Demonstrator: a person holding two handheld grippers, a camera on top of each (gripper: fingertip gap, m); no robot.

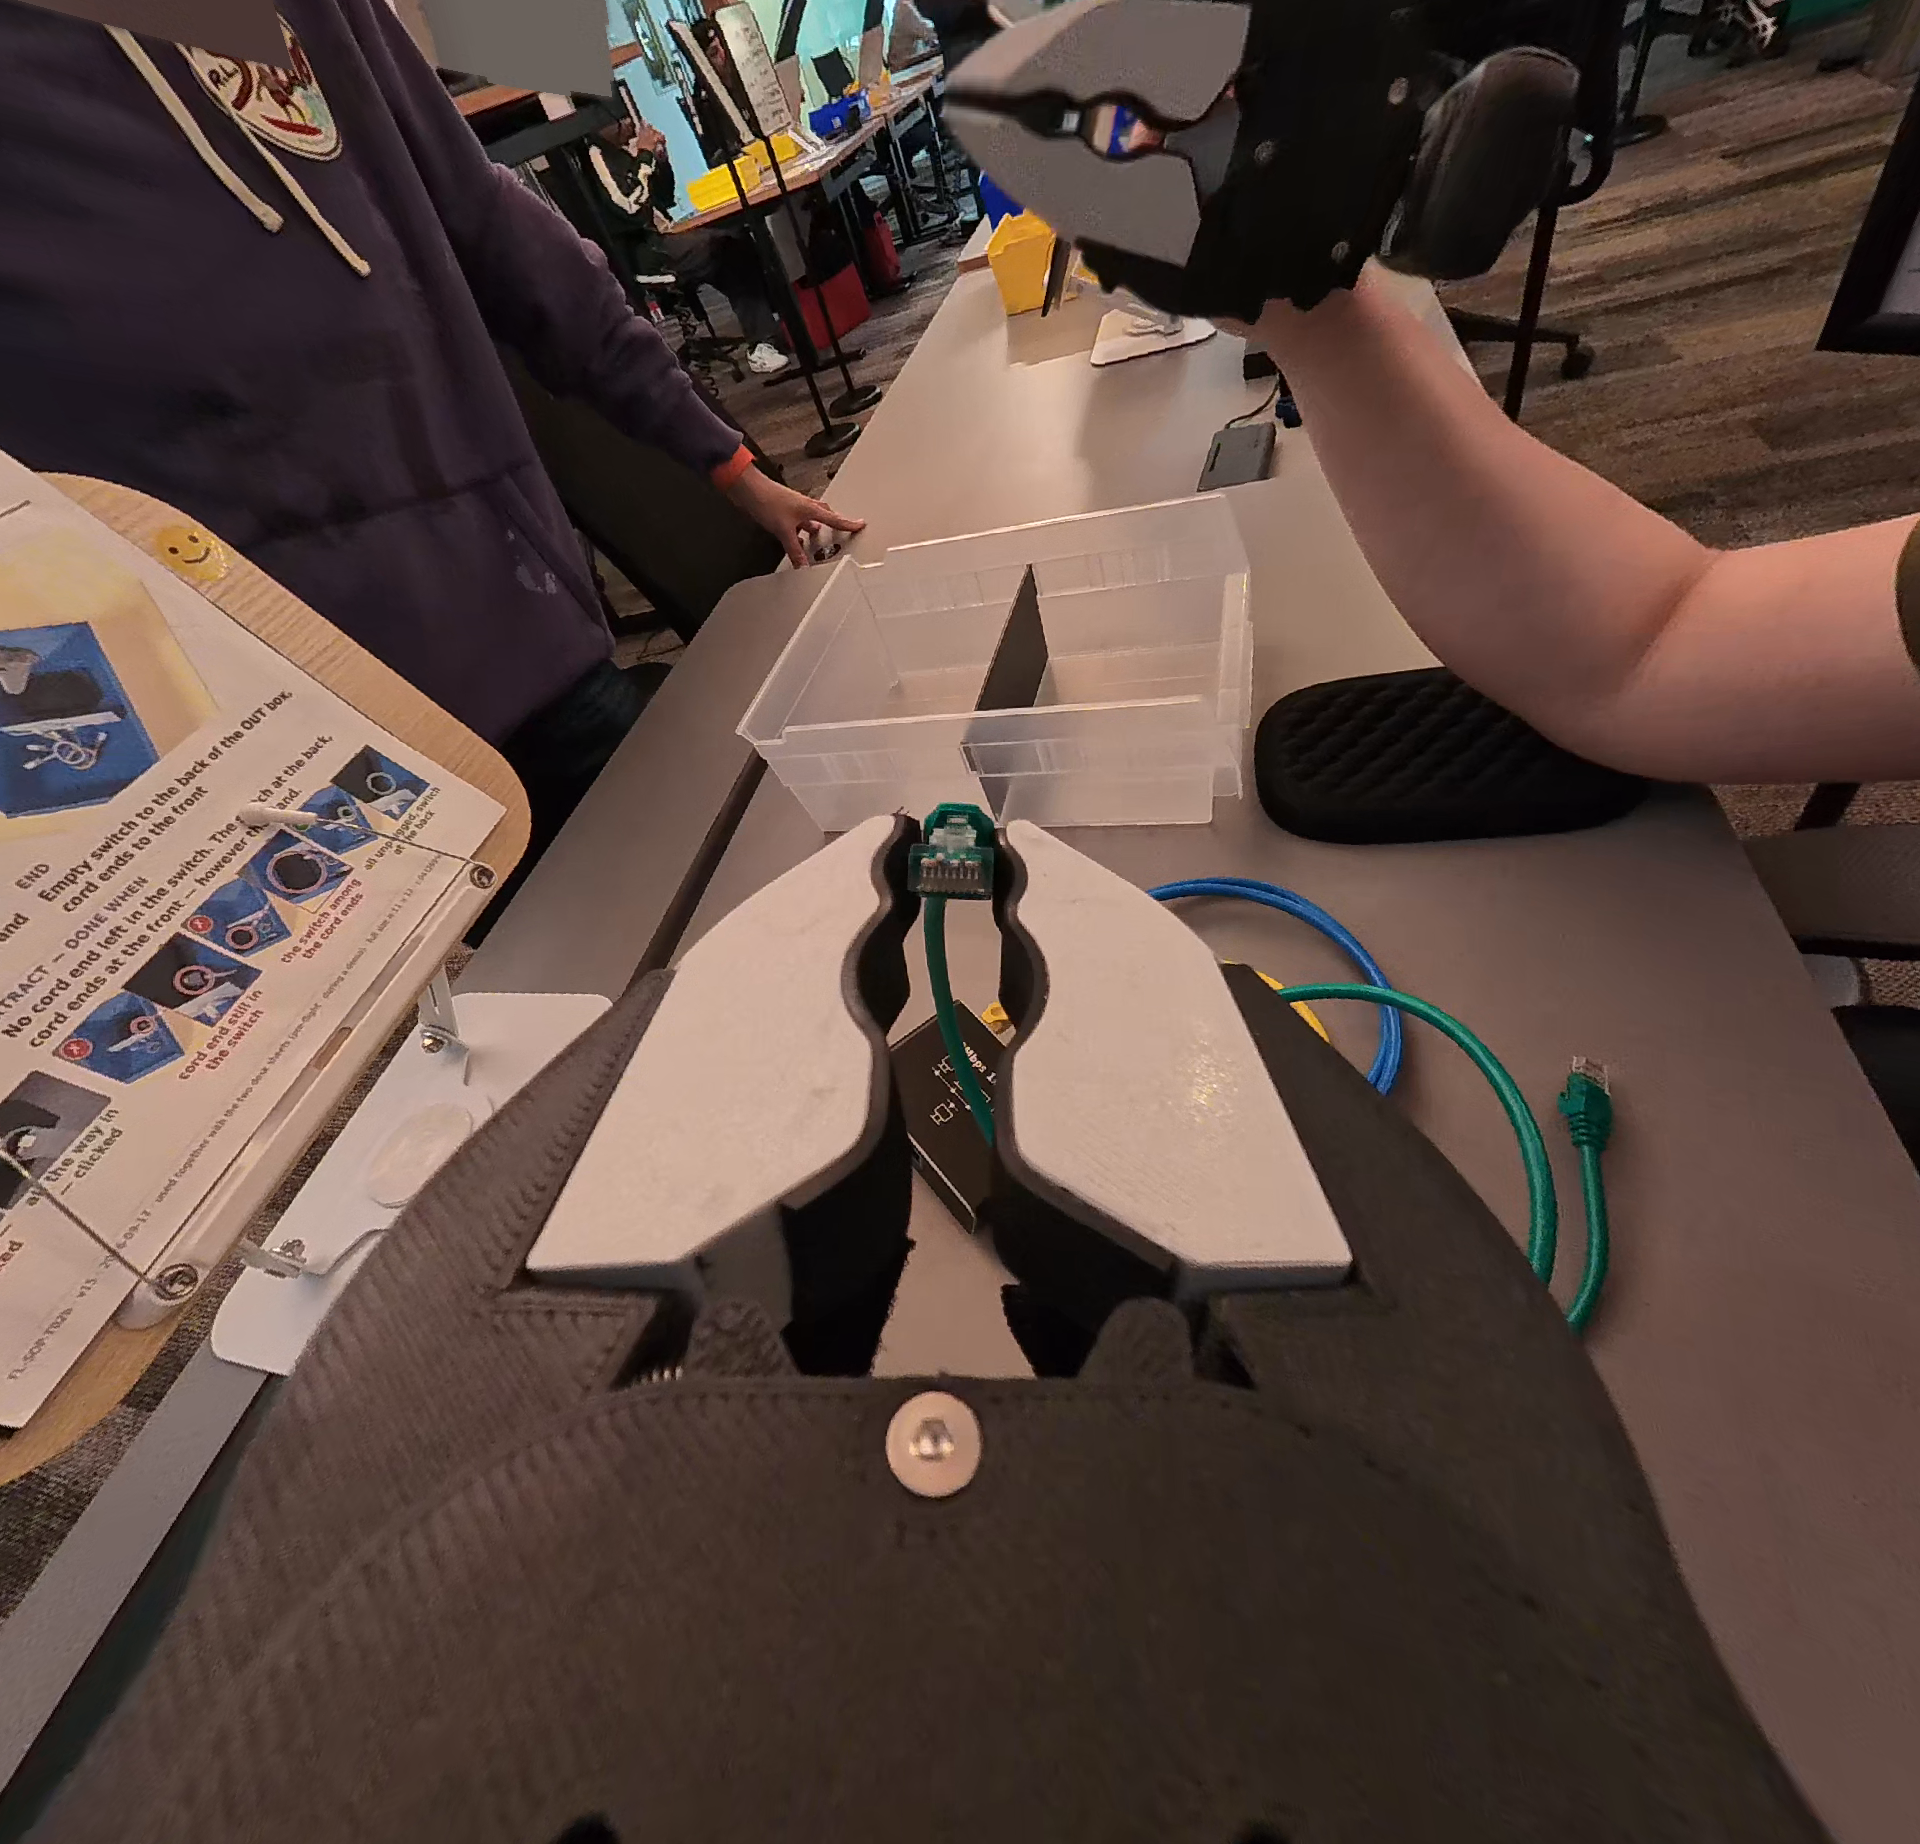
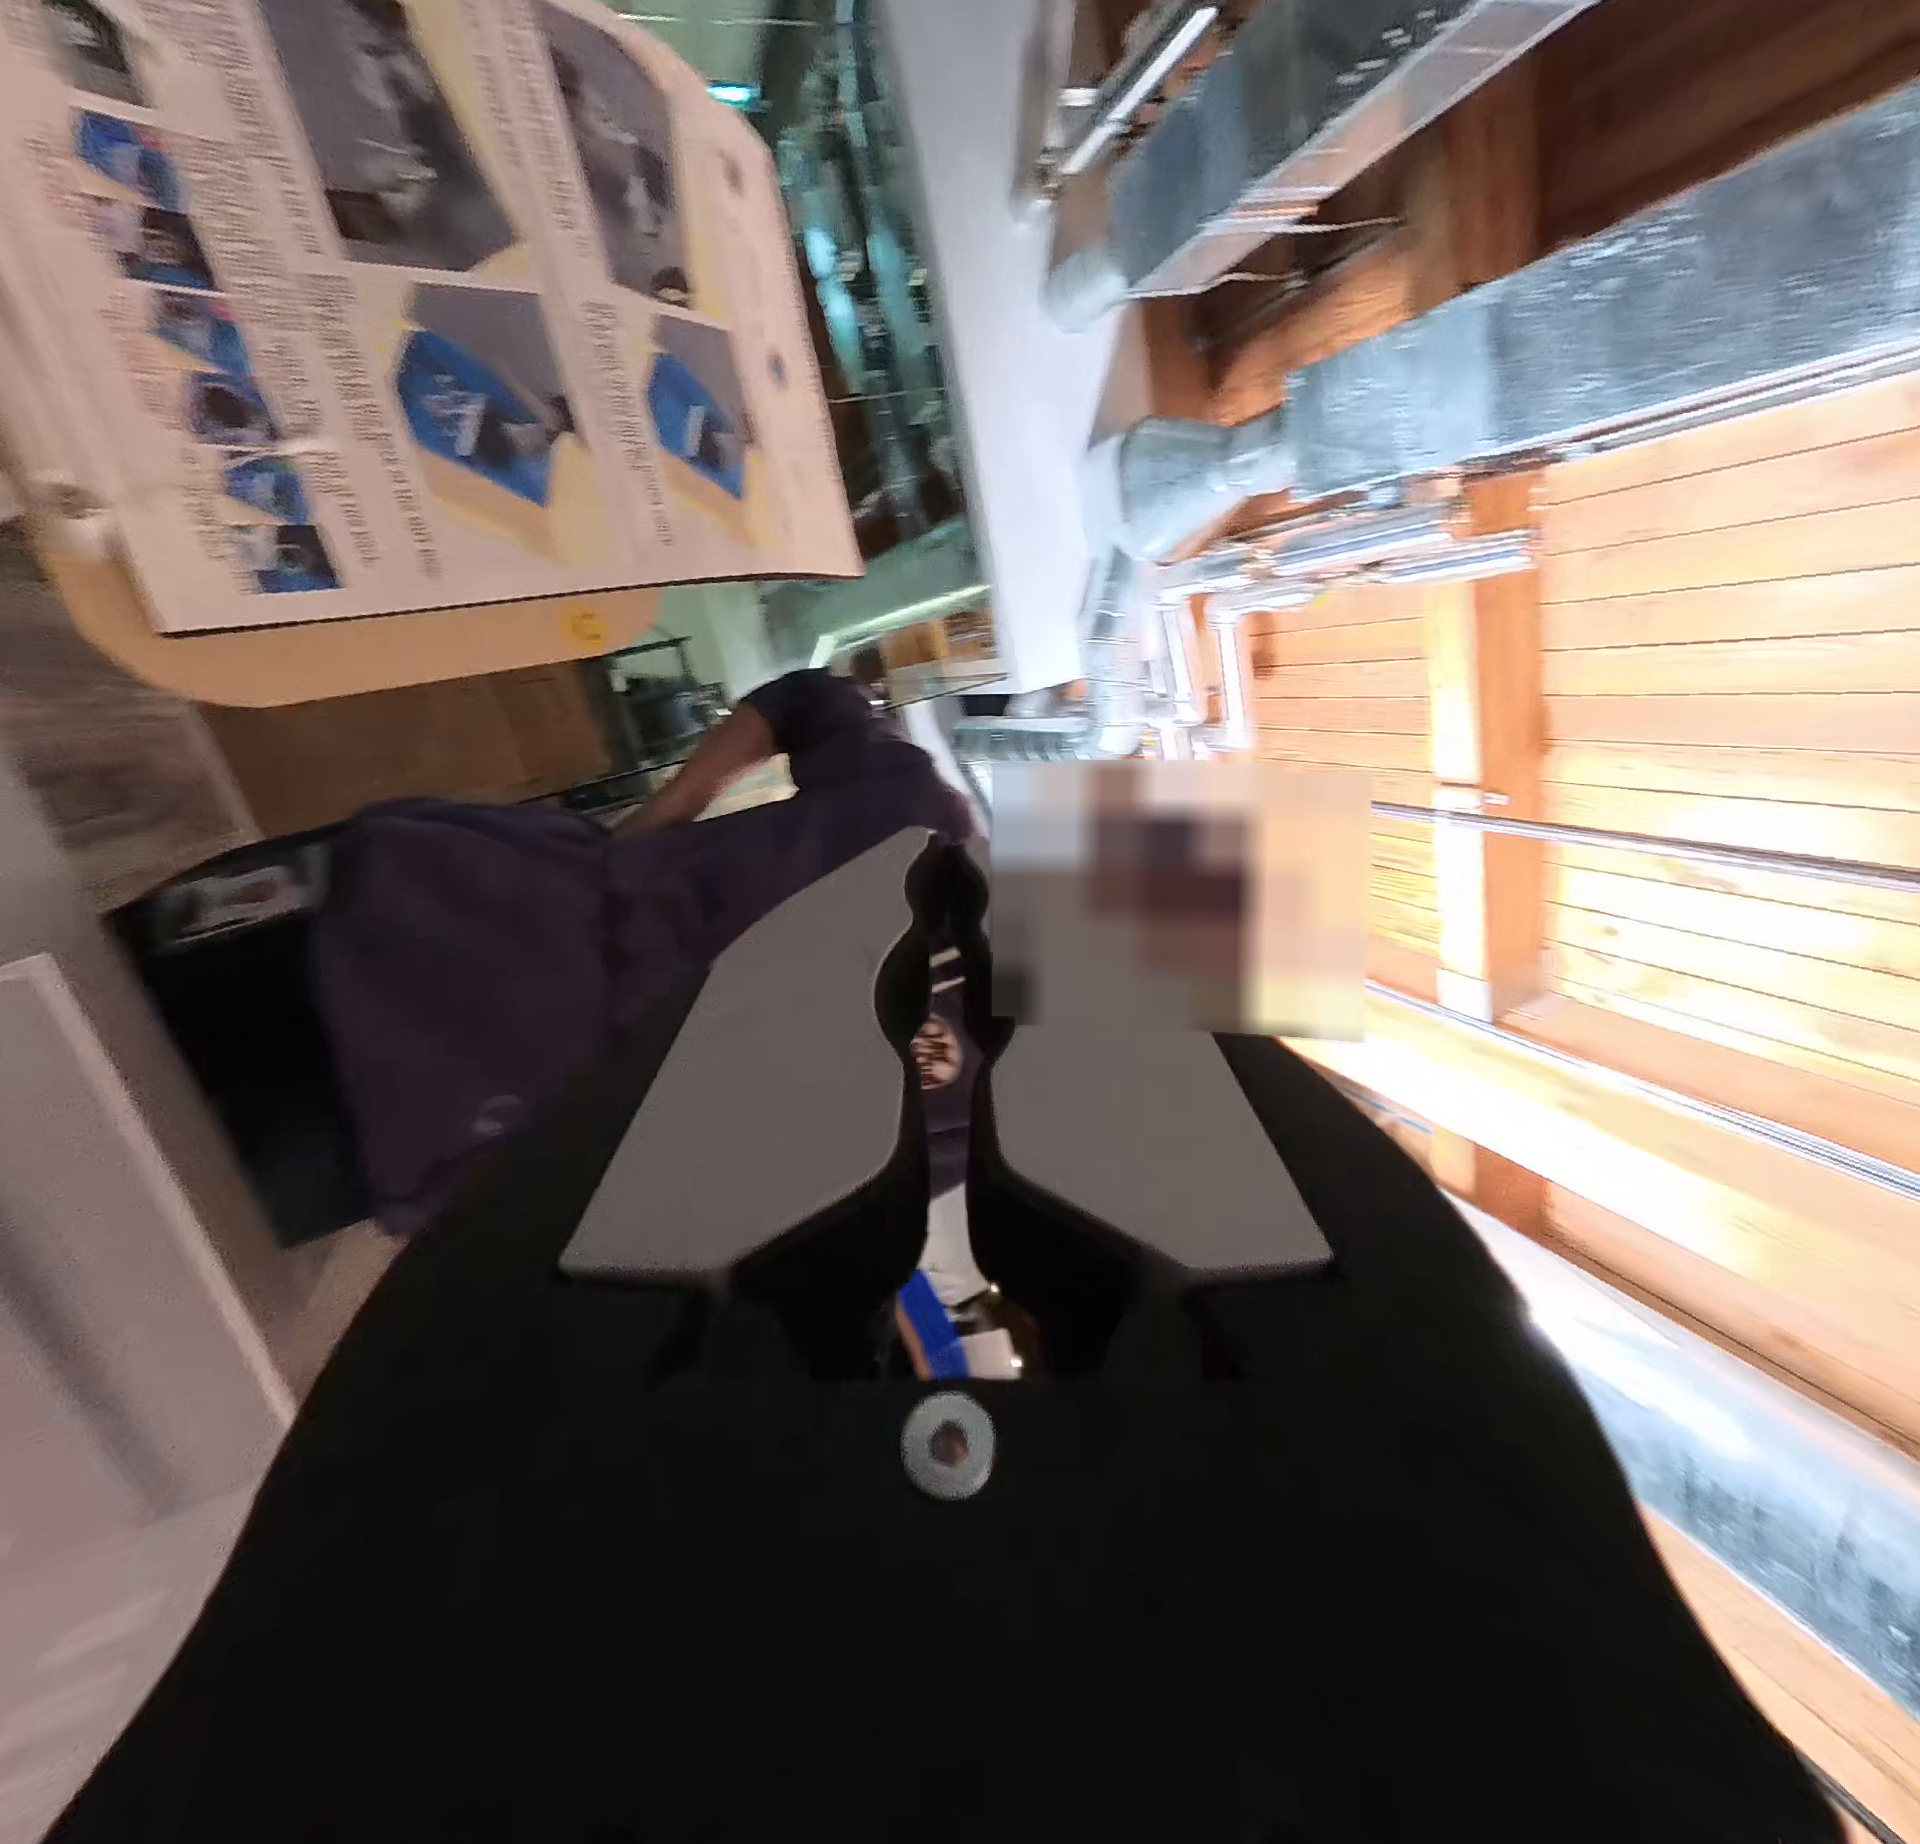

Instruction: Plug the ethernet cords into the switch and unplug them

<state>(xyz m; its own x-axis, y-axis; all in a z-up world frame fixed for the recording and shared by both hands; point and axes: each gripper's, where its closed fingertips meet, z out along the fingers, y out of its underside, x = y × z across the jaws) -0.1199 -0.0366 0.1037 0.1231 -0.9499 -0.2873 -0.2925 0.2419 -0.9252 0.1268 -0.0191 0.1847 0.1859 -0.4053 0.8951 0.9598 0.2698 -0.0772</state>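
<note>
My left gripper (image 1: 951, 864) is shut on the plug (image 1: 951, 859) of a green ethernet cord (image 1: 1496, 1077). It holds the plug above the grey table. The cord hangs between the fingers and loops right to its free plug (image 1: 1587, 1103) on the table. The black switch (image 1: 951, 1119) lies below, seen between the fingers. A blue cord (image 1: 1340, 937) and a bit of yellow cord (image 1: 1273, 984) lie to the right. My right gripper (image 1: 1023, 116) is raised high at the top right, shut and empty. In its own tilted, blurred view the right gripper (image 2: 951, 859) points toward a person and the ceiling.
A clear plastic bin (image 1: 997, 672) with a black divider stands just beyond the left gripper. A black wrist rest (image 1: 1434, 755) lies to its right. An instruction sheet on a wooden board (image 1: 208, 911) stands at the left. A person in a purple hoodie (image 1: 312, 340) stands at the table's left edge. Spacing between my two grippers at the tips: around 25 cm.
</note>
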